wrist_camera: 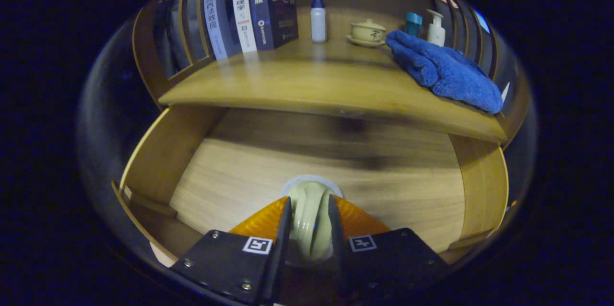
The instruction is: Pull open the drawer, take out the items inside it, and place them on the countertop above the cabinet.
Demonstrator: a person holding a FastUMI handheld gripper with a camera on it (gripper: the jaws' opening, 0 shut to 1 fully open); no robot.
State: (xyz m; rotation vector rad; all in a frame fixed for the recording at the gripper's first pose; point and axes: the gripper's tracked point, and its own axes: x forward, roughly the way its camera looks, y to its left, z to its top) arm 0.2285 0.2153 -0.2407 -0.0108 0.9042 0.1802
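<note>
Gripper view looked down into the pulled-open wooden drawer [201, 171], where the gripper [309, 229] pinched a pale green ceramic piece [309, 215], both fingers pressed against its sides. What looked like a whitish rim showed at the far edge of the piece, just beyond the fingertips; whether it was a cup or a lid could not be told. The piece sat at the near middle of the drawer, above its light wood floor, with the drawer's side walls well apart to the left and right.

Above the drawer ran the bench [307, 88], the cabinet's wooden top. A row of upright books [249, 11] stood at its far left. Right of them stood a white bottle with a blue cap [318, 20], and farther right a cream lidded tea bowl on a saucer [367, 32]. A crumpled blue towel [443, 71] lay along the right side of the bench, touching the saucer's edge. Behind the towel stood a teal-capped container [413, 23] and a white pump bottle [436, 28], close together.
</note>
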